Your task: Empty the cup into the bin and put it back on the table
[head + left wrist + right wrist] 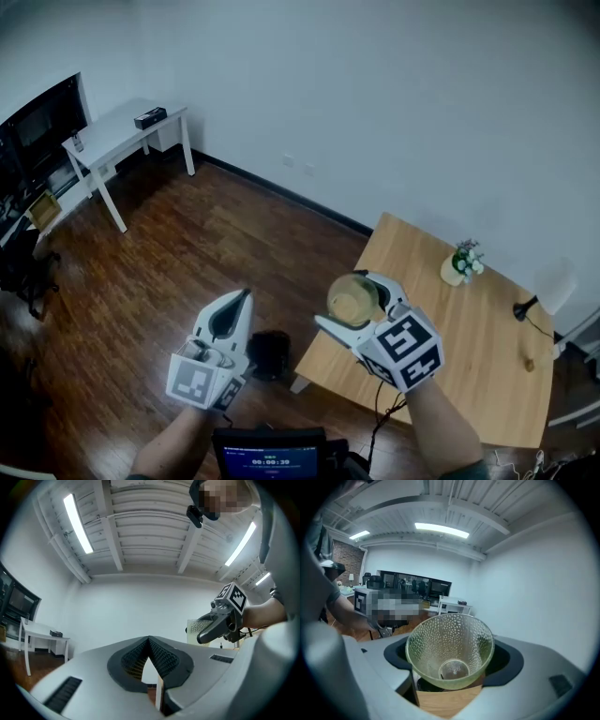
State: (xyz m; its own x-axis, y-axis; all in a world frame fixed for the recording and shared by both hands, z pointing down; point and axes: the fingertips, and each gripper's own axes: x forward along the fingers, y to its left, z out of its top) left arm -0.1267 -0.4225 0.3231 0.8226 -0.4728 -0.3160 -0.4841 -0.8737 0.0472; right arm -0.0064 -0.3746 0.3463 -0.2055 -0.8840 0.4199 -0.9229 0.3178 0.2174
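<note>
A clear dimpled cup [356, 295] is held in my right gripper [349, 306], just over the near-left corner of the wooden table [469, 347]. In the right gripper view the cup [450, 651] lies tilted with its mouth toward the camera and looks empty; the jaws of the right gripper [452, 668] press on its sides. A small black bin [271, 354] stands on the floor beside the table, between my two grippers. My left gripper [243, 298] hovers over the floor left of the bin, its jaws meeting at the tip [149, 641] with nothing in them. From the left gripper view the cup [196, 626] shows at the right.
A small potted plant [462, 262] and a black cabled object [522, 307] sit toward the table's far side. A white desk [122, 131] stands at the back left by dark monitors. Wooden floor lies between. A screen [270, 459] is at the bottom edge.
</note>
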